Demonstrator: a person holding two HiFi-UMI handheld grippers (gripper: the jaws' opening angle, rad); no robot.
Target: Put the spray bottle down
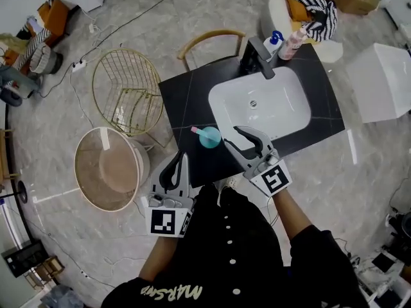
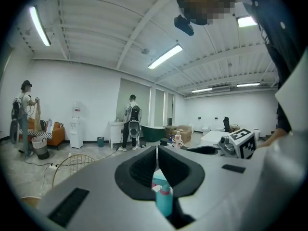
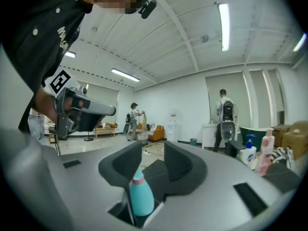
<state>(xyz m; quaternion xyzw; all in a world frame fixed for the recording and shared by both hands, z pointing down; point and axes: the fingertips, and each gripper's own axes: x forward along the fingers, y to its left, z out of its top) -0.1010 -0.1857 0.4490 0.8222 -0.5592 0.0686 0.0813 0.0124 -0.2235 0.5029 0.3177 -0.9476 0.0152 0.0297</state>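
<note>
Clearly, the teal spray bottle stood upright on the black counter, just beside the white sink, held by neither tool. Your right gripper had its jaws apart around nothing; your left gripper was closed and empty.

We see a teal, pink-collared spray bottle, a black table, a white sink and a gold wire chair.

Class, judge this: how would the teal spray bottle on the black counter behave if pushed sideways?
The spray bottle stands upright, tall and narrow, so it would probably tip rather than slide. Its rounded body would likely roll once down. Its smooth-looking surface may slip when gripped.
</note>
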